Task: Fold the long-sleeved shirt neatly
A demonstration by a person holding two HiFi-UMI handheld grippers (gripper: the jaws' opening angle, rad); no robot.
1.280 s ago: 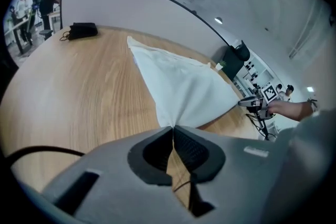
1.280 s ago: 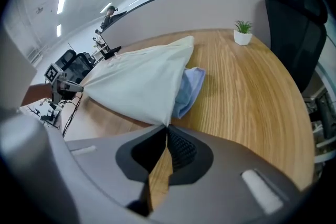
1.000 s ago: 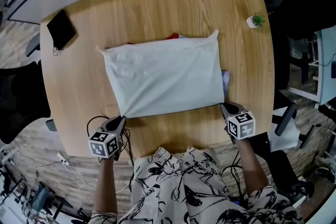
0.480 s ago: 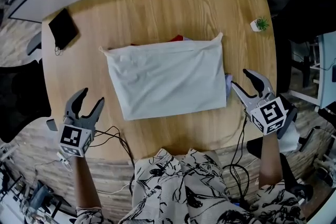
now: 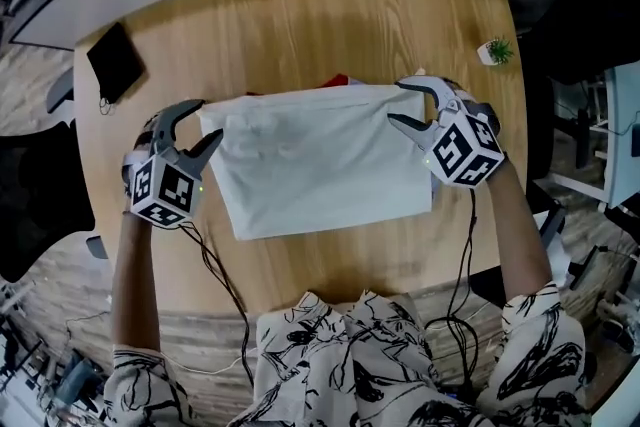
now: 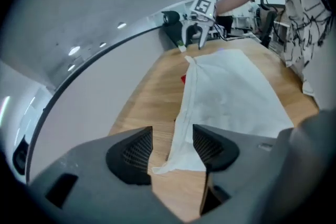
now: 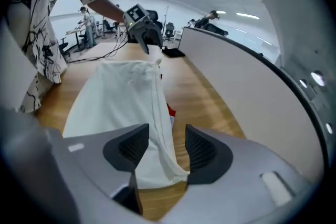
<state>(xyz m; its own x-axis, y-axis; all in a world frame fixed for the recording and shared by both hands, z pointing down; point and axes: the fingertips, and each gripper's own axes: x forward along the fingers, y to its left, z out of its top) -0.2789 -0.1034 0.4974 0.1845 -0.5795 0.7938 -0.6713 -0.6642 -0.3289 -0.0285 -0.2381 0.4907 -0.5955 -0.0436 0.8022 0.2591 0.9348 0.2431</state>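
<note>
Between the two grippers: the long-sleeved shirt [image 5: 320,155], pale white, lies flat on the table as a folded rectangle, and its long edges run from one gripper across to the other.
Shirt corners: the far left corner lies in the gap of the left gripper, and the far right corner lies in the gap of the right gripper; both corners look slack.
Left gripper [image 5: 205,120]: the jaws stand apart and have just been opening; the shirt corner is between the pads, but the pads do not press on it.
Right gripper [image 5: 397,102]: the jaws stand apart in the same way and have just been opening; the cloth passes between the pads without being pinched.
Red thing [image 5: 337,78]: a small piece shows at the far edge of the shirt, between the two grippers.
Table [image 5: 300,25]: light wood, under the shirt and both grippers.
Black flat thing [image 5: 115,60]: beyond the left gripper on its outer side, well apart from it.
Small potted plant [image 5: 497,48]: beyond the right gripper on its outer side, near the table corner.
Cables [image 5: 215,275]: they run behind the left gripper toward the person.
Person [image 5: 350,355]: black-and-white patterned clothing, behind both grippers at the near table edge.
</note>
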